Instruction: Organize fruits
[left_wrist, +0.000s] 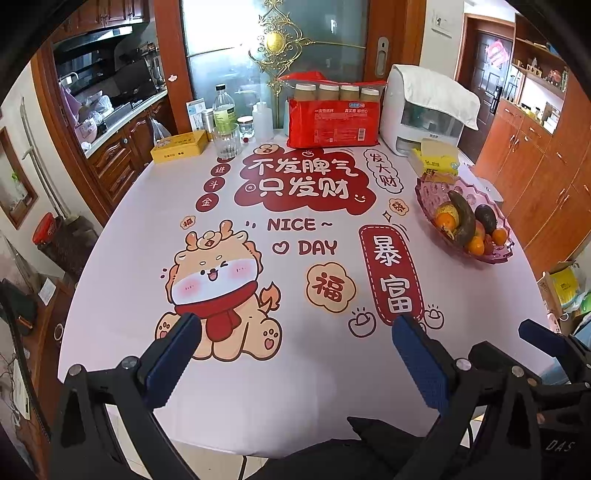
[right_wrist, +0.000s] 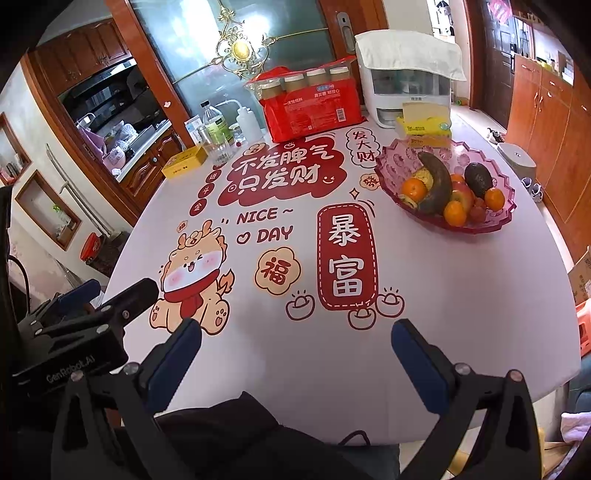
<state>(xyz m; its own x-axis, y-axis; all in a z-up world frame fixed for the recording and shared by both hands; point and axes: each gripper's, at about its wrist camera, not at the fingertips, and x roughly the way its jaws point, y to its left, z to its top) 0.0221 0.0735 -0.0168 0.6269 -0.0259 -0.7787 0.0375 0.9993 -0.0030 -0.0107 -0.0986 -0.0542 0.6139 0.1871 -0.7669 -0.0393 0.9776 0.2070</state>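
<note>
Nearest us, our left gripper and right gripper hang wide open and empty over the table, while farther right the pink fruit bowl holds a soft, overripe banana, best taken gently mid-body, we judge.

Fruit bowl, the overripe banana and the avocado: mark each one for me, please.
fruit bowl (right_wrist: 499, 226), right wrist view, on its pink front rim.
overripe banana (right_wrist: 437, 184), right wrist view, on the middle of its dark curved skin.
avocado (right_wrist: 478, 180), right wrist view, on the centre of its dark body.
</note>
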